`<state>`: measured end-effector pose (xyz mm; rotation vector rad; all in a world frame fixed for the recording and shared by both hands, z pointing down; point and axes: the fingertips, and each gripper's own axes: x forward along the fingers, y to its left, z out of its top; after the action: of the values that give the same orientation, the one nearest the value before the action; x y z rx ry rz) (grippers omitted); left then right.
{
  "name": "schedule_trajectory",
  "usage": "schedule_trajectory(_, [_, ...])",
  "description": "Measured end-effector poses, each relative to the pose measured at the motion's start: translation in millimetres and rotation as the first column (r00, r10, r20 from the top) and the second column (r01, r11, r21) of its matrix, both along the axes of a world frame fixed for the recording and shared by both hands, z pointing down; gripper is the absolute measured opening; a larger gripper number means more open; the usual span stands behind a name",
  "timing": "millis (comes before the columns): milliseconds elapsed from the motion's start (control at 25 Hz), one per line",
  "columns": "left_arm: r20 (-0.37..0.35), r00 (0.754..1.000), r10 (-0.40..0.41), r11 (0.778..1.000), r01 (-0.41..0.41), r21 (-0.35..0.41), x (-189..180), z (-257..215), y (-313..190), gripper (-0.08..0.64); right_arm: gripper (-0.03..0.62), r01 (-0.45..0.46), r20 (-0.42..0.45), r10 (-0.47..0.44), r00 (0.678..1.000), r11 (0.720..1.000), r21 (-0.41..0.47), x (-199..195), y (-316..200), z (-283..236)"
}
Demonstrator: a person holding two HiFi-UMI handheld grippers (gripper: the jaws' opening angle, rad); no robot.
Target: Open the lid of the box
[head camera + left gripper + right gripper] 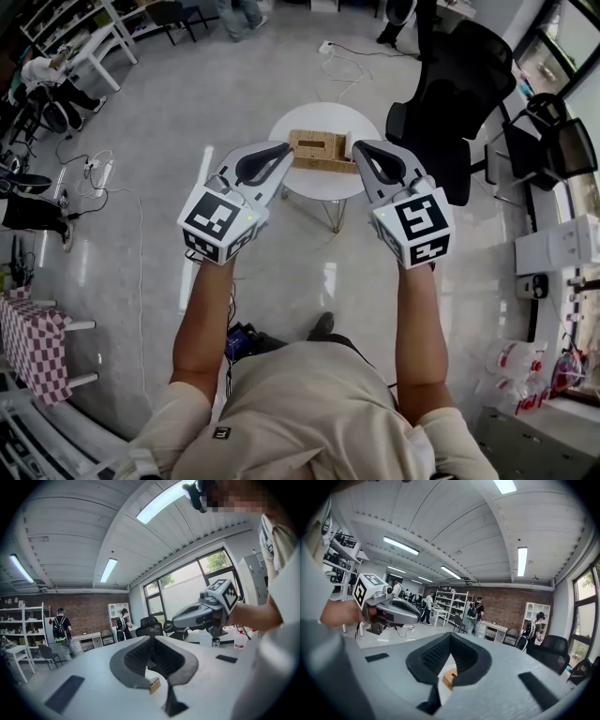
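Observation:
A small wooden box [319,150] sits on a round white table [317,184] far below me. I hold both grippers high above it, side by side. The left gripper [287,150] is shut with nothing between its jaws, its tip over the box's left end. The right gripper [358,148] is also shut and empty, its tip over the box's right end. In the left gripper view the closed jaws [151,638] frame a corner of the box [154,685], and the right gripper [206,613] shows beside them. In the right gripper view the box [450,678] shows below the closed jaws [451,636], with the left gripper [386,609] beside them.
A black office chair [469,84] stands right behind the table, another chair [562,145] at the far right. Cables [98,183] trail over the grey floor at left. A checked cloth [33,342] covers a stand at lower left. People stand by shelves [450,604] in the background.

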<state>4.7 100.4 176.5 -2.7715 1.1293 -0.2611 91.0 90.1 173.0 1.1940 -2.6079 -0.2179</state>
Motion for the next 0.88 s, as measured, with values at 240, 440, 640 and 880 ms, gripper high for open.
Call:
schedule_trajectory(240, [0.040, 0.999, 0.001, 1.000, 0.000, -0.008, 27, 2, -14, 0.026, -0.006, -0.001, 0.017, 0.001, 1.000, 1.000, -0.008, 32, -14, 3])
schedule_trajectory(440, [0.052, 0.999, 0.003, 1.000, -0.002, -0.015, 32, 7, -30, 0.026, -0.006, -0.024, 0.042, 0.025, 0.999, 0.999, -0.024, 45, -31, 11])
schedule_trajectory(640, [0.038, 0.999, 0.031, 0.999, -0.030, -0.033, 27, 15, -57, 0.026, -0.006, -0.053, 0.030, 0.054, 0.998, 0.998, -0.038, 41, -48, 19])
schedule_trajectory(880, [0.020, 0.992, 0.125, 0.992, -0.125, -0.028, 40, 13, -99, 0.026, -0.006, -0.124, 0.007, 0.124, 0.992, 0.992, -0.039, 43, -78, 17])
